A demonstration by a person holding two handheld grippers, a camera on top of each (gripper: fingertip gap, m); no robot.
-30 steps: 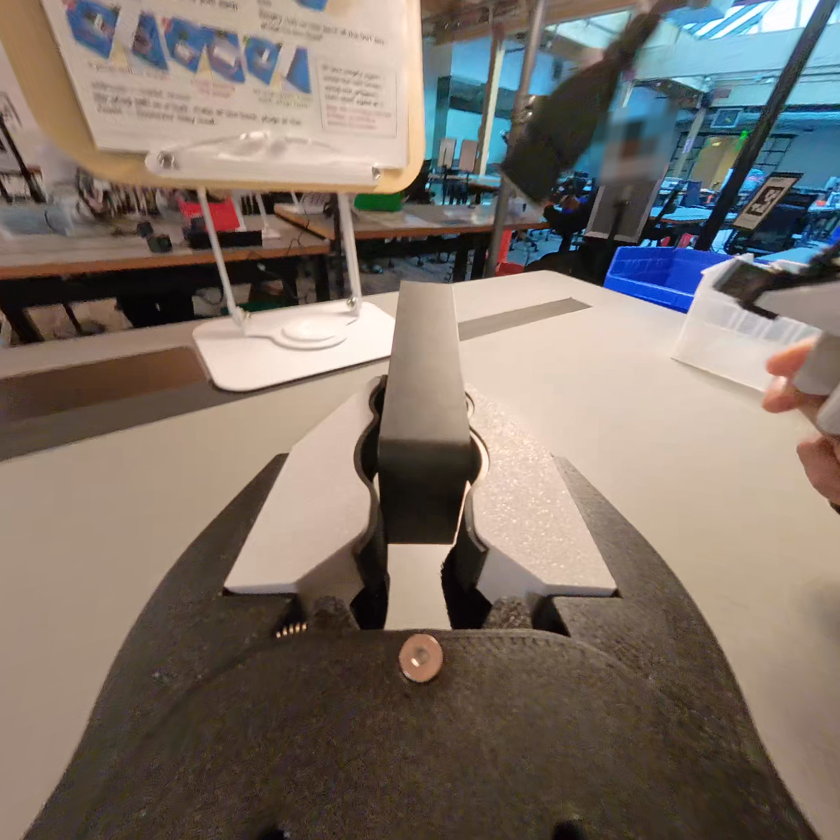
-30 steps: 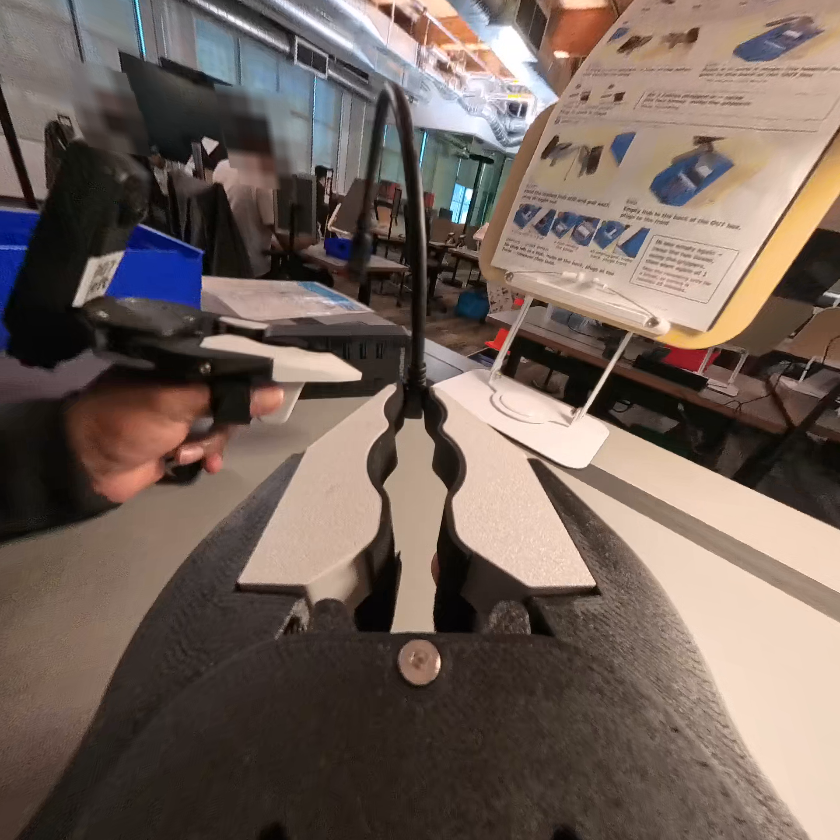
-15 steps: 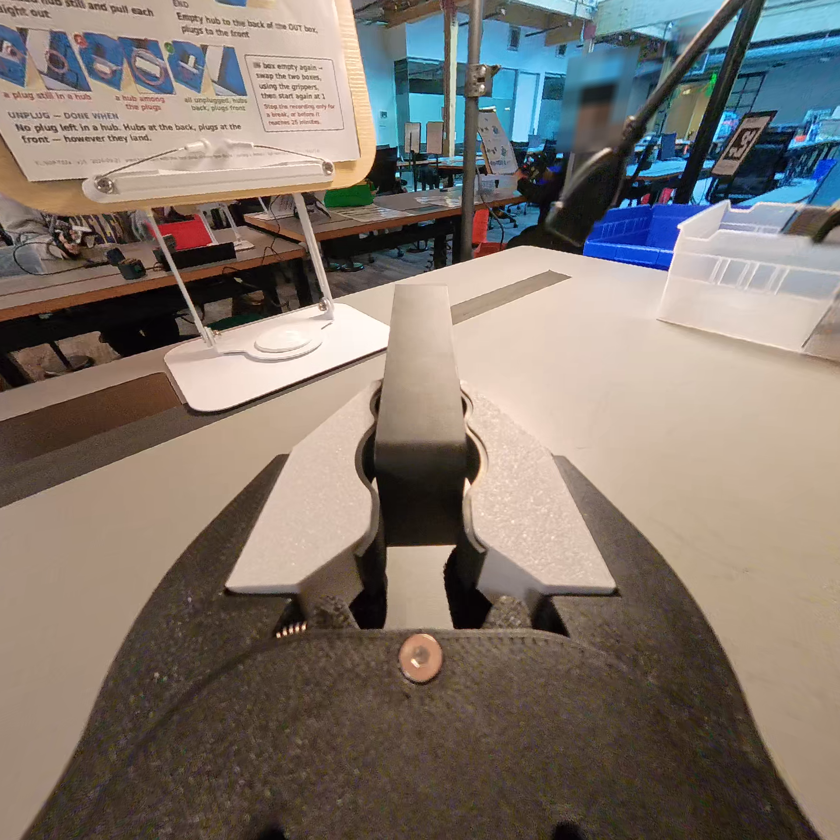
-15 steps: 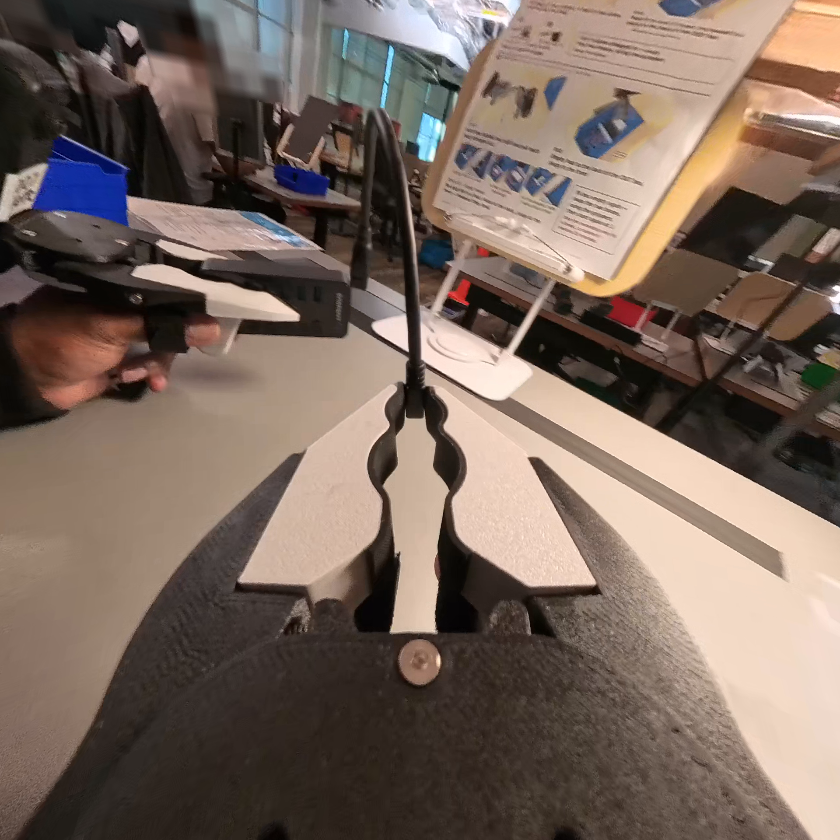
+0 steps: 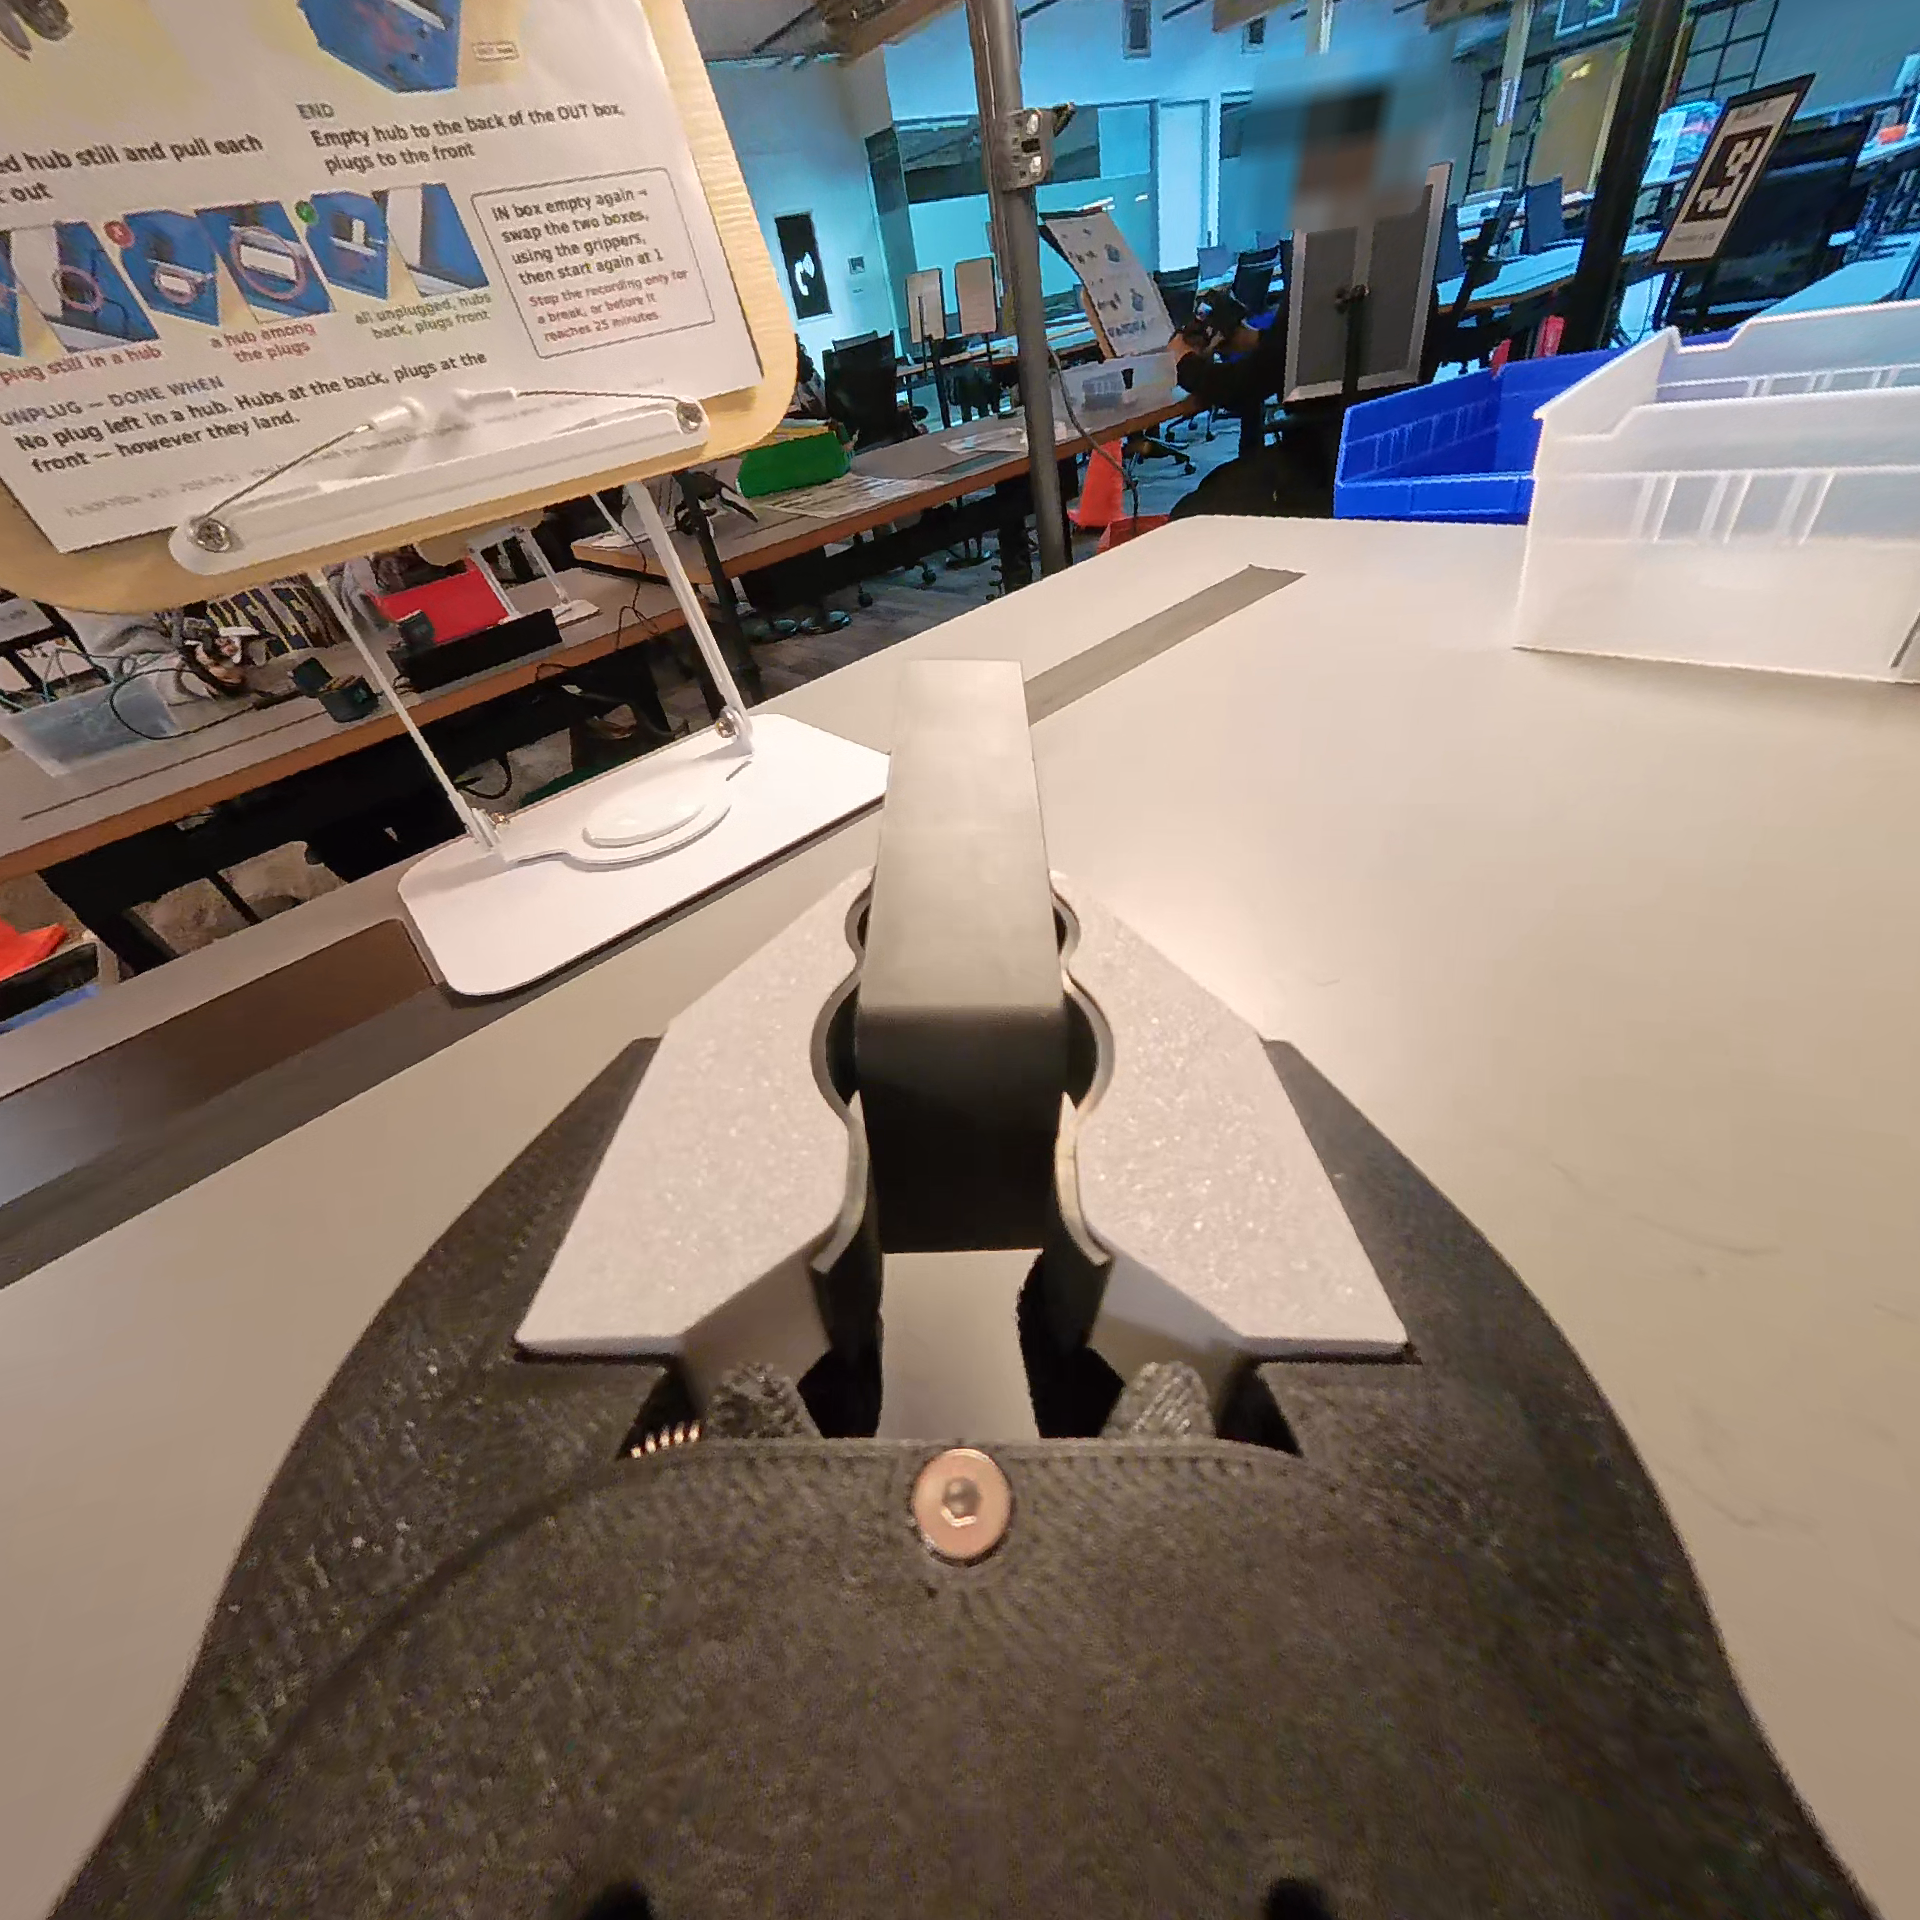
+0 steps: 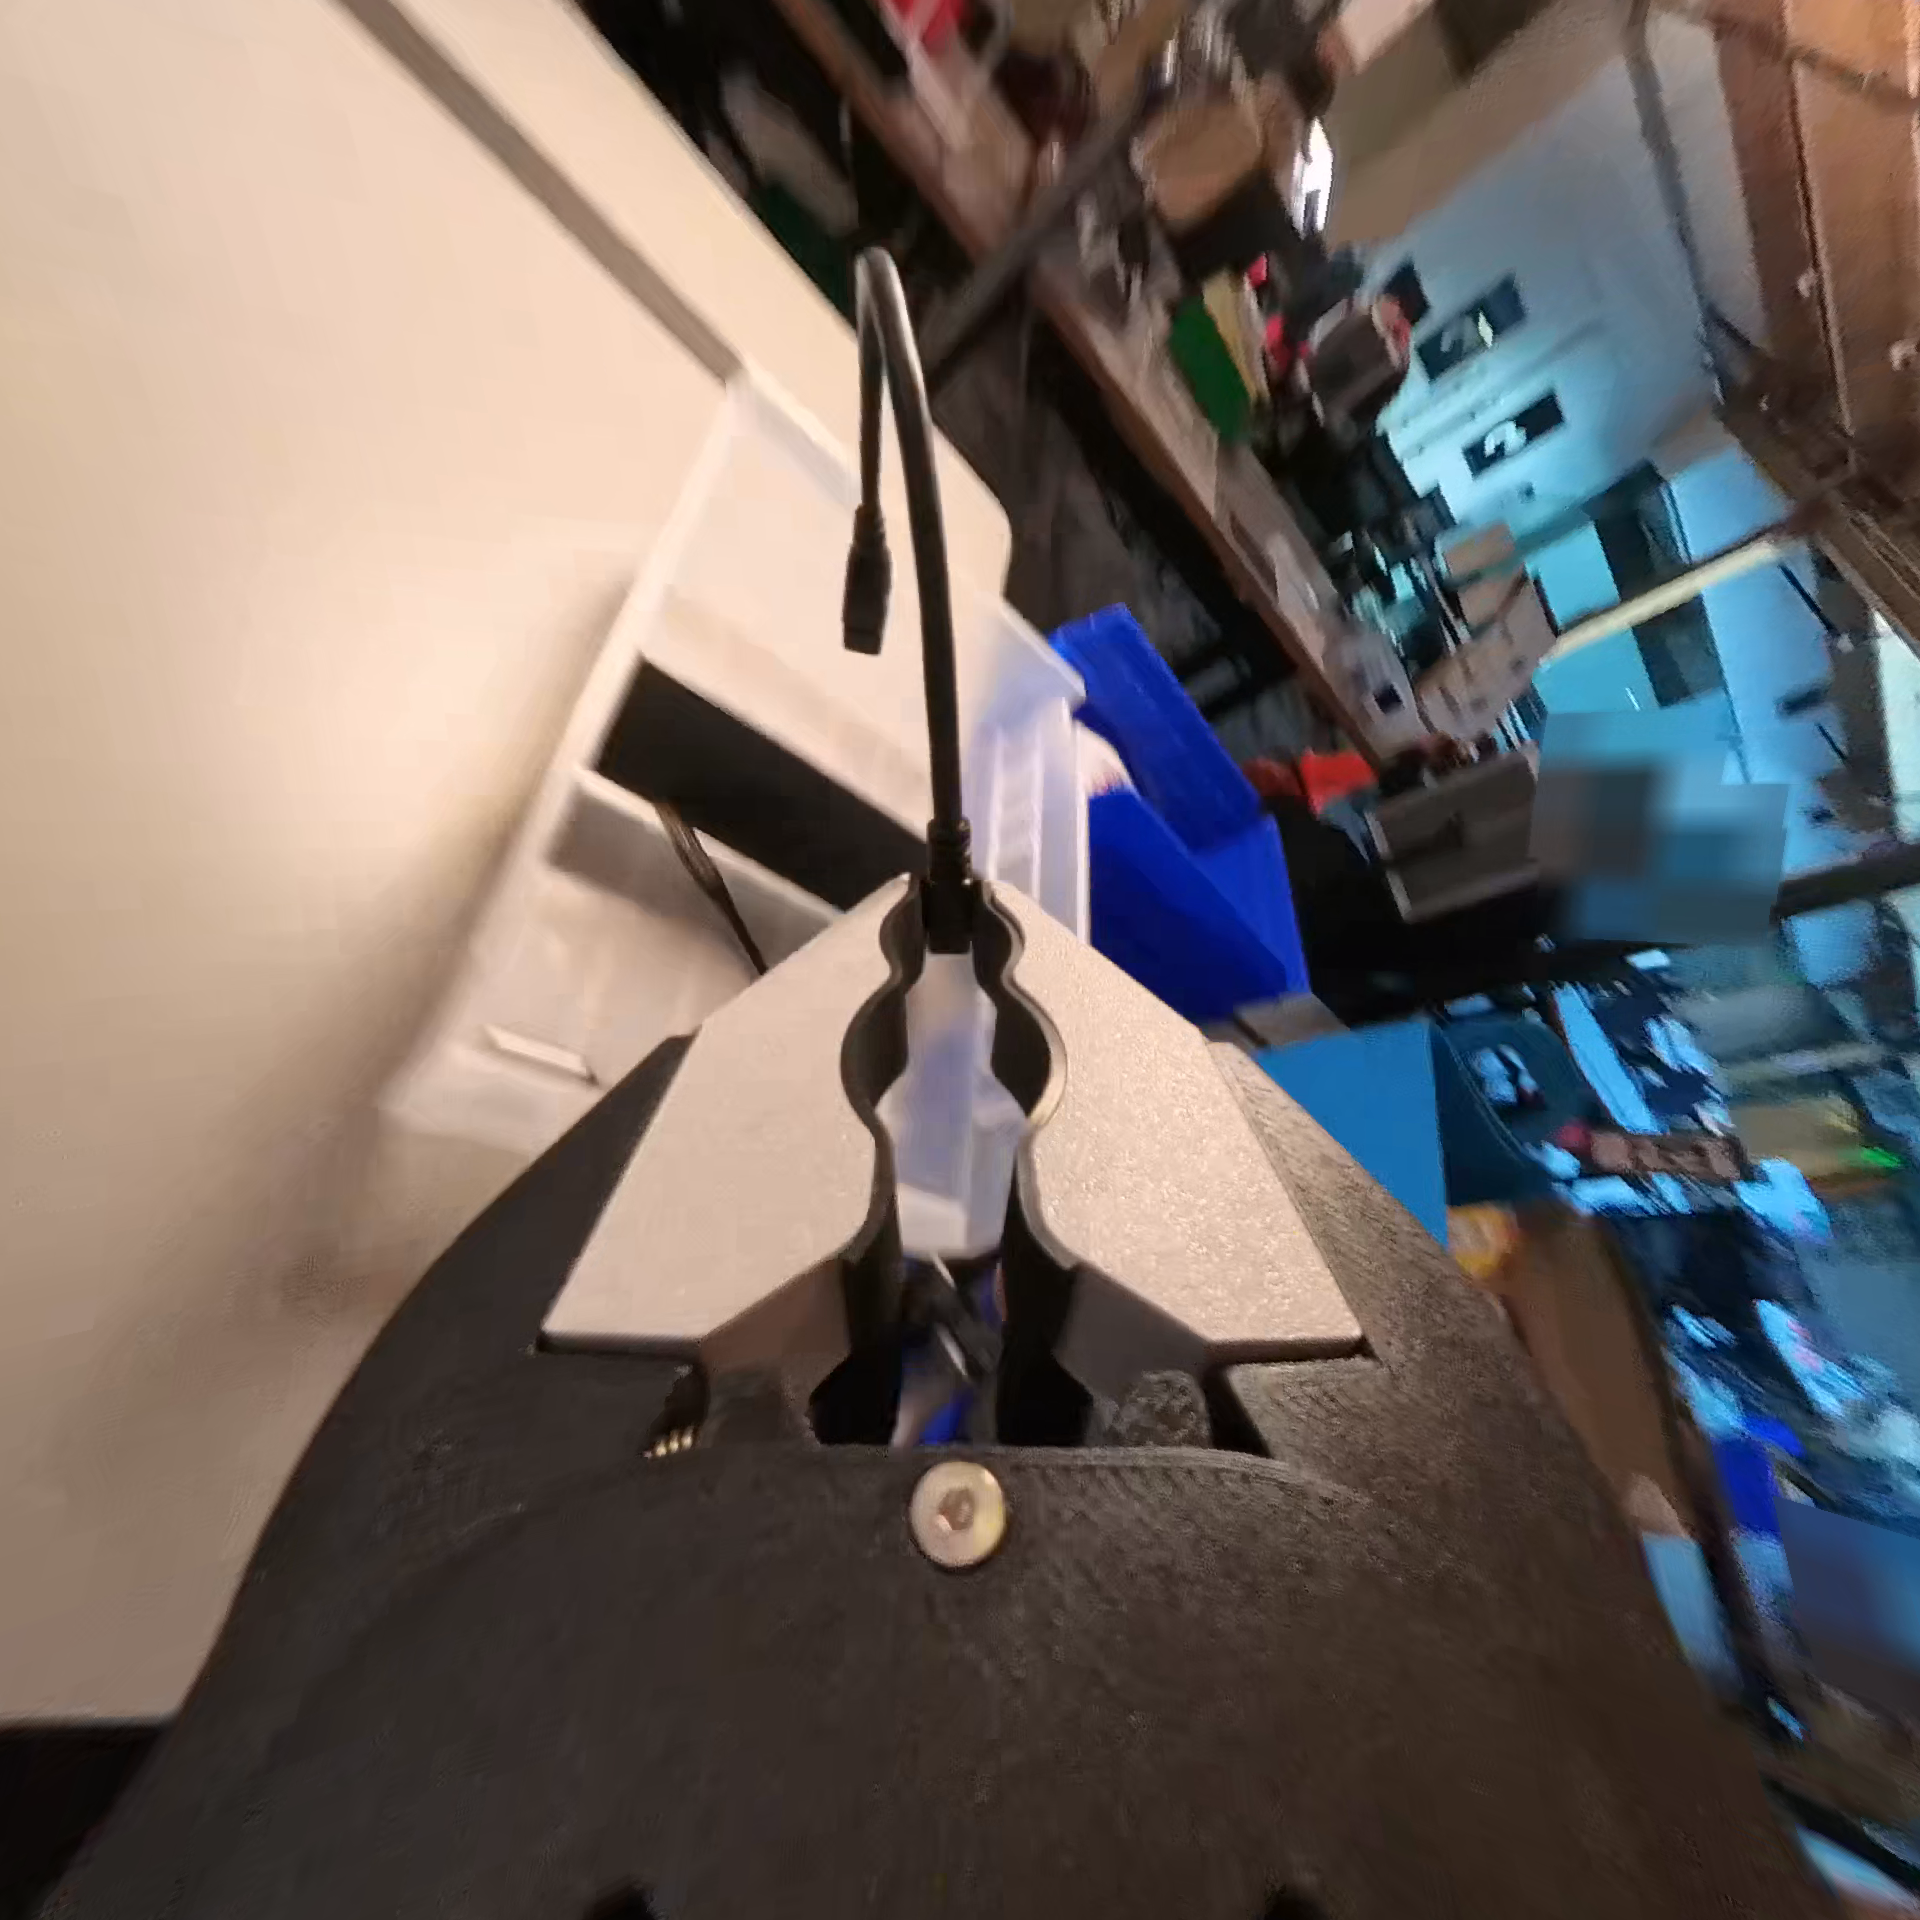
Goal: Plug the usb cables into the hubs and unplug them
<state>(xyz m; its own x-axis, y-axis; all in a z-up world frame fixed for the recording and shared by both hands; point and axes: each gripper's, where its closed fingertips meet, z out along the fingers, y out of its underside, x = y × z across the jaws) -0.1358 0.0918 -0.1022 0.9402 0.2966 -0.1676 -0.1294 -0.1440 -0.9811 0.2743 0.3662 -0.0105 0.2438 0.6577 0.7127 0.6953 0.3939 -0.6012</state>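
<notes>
The left gripper (image 5: 961, 940) has its two grey fingers (image 5: 727, 1143) squeezed tight on a long, dark grey, box-shaped hub (image 5: 961, 862). The hub sticks straight out in front of the gripper, above the pale, smooth table (image 5: 1455, 935). On the table to the left stands a white flat-footed stand (image 5: 623, 862) that holds up a tan board with a printed paper sheet (image 5: 343, 239). Far to the right on the table sits a see-through plastic box (image 5: 1725, 540), and a blue plastic bin (image 5: 1434, 447) sits just behind it. The right gripper (image 6: 940, 914) is tipped far over, so its picture is slanted and blurry. Its jaws pinch one end of a thin black cable (image 6: 930, 623) right at their tips. The cable goes up, bends over, and hangs back down, with a small black plug (image 6: 864, 582) at its loose end. Past the right gripper lies the see-through plastic box (image 6: 727, 623) near the table's edge, with something long and black inside it and another black cable beside that. The blue plastic bin (image 6: 1174, 831) shows behind the box.
</notes>
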